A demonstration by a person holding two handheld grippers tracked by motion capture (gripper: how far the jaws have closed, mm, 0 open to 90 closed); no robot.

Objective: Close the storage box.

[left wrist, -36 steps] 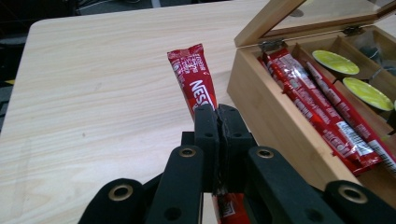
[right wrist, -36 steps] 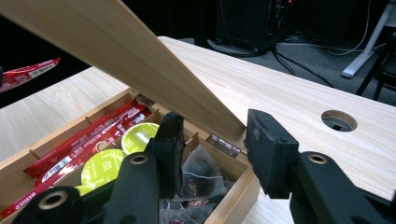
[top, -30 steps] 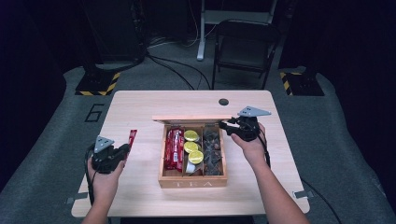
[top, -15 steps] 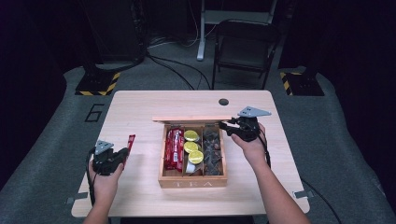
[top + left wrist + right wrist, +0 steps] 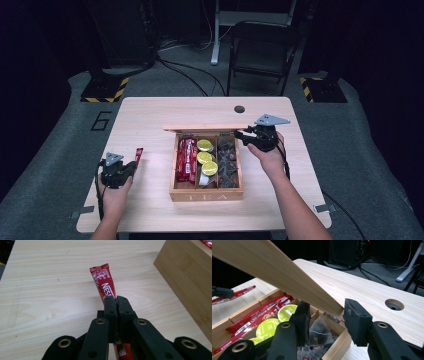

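Observation:
A wooden tea box (image 5: 206, 194) stands mid-table with its lid (image 5: 205, 128) raised. Inside lie red sachets (image 5: 186, 159), yellow-green capsules (image 5: 205, 157) and dark tea bags (image 5: 227, 160). My right gripper (image 5: 242, 135) holds the lid's right end; in the right gripper view the lid (image 5: 274, 267) runs between the jaws of my right gripper (image 5: 325, 312), above the capsules (image 5: 287, 311). Left of the box, my left gripper (image 5: 131, 166) is shut on a red sachet (image 5: 138, 154). The left gripper view shows that sachet (image 5: 103, 283) sticking out past the jaws of my left gripper (image 5: 116, 300), low over the table, with the box wall (image 5: 190, 272) at right.
The table (image 5: 150, 115) has a round cable hole (image 5: 239, 109) behind the box, seen also in the right gripper view as a hole (image 5: 394, 304). A folding chair (image 5: 260, 50) and stand bases are on the floor beyond.
My left gripper has sunk toward the table with the red sachet and come slightly nearer. The right gripper and the lid have stayed put.

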